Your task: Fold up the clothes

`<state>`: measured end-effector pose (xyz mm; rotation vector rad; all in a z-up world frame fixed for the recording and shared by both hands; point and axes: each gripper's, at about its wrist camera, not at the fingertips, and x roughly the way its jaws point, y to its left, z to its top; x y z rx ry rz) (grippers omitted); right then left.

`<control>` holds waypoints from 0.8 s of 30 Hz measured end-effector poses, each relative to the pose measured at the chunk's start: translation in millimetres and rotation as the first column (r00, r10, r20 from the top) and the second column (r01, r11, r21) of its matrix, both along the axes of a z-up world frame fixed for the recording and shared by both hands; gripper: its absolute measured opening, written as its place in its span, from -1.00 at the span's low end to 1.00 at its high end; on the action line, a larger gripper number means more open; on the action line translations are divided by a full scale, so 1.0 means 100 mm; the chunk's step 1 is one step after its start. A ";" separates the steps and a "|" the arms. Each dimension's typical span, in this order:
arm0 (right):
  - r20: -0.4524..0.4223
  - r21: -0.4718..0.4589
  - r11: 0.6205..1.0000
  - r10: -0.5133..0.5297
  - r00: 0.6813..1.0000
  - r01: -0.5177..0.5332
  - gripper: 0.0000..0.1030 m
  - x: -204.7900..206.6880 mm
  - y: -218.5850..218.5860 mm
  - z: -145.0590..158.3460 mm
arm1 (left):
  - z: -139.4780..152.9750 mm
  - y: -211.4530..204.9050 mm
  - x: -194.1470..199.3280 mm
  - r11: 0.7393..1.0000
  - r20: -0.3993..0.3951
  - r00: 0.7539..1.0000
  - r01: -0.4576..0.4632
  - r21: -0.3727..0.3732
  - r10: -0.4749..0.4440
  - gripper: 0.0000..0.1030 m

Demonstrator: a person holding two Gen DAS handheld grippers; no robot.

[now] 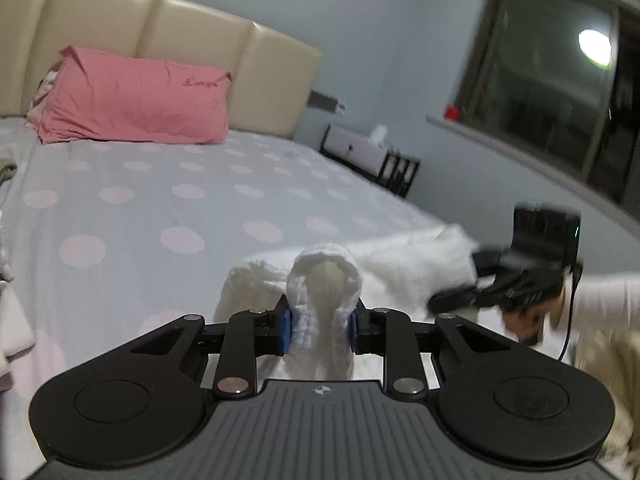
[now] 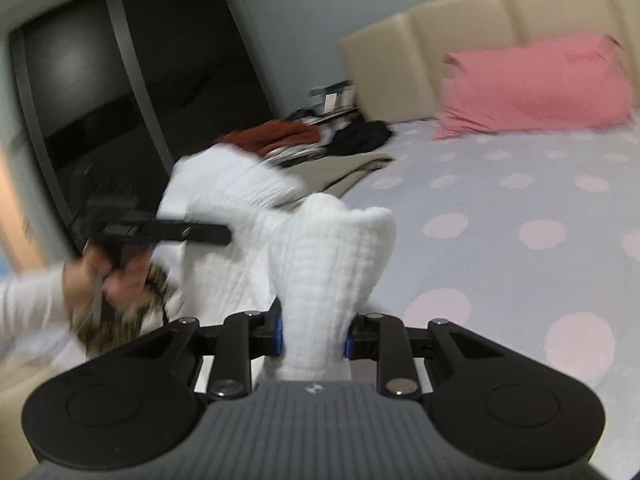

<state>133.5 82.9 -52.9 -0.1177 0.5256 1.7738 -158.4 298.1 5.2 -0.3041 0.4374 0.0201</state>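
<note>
A white textured garment [image 1: 404, 264] hangs stretched between both grippers above the bed. My left gripper [image 1: 322, 328] is shut on a bunched edge of it; the cloth pokes up between the blue pads. My right gripper [image 2: 314, 334] is shut on another bunched edge of the white garment [image 2: 332, 256]. In the left wrist view the right gripper [image 1: 520, 276] shows at the right, blurred, held by a hand. In the right wrist view the left gripper [image 2: 160, 230] shows at the left, blurred.
The bed [image 1: 200, 208] has a grey sheet with pink dots, a pink pillow [image 1: 132, 100] and a beige headboard [image 1: 224, 40]. A pile of clothes [image 2: 304, 140] lies at the bed's far side. A dark window [image 1: 560, 100] and a nightstand [image 1: 368, 152] stand beside the bed.
</note>
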 end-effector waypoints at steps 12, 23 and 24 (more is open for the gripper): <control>0.186 -0.028 0.956 0.291 0.938 -0.291 -0.46 -0.39 -0.48 0.08 | -0.01 -0.67 -0.77 0.972 -0.063 0.985 0.167 0.167 -0.159 -0.57; 0.153 -0.200 0.912 0.391 0.908 -0.359 -0.25 -0.89 -0.70 -0.11 | -0.20 -0.81 -0.88 0.988 -0.473 0.867 0.129 -0.090 -0.156 -0.46; 0.147 -0.224 0.907 0.393 0.908 -0.356 -0.15 -0.94 -0.69 -0.12 | -0.18 -0.80 -0.90 0.989 -0.491 0.859 0.111 -0.101 -0.147 -0.40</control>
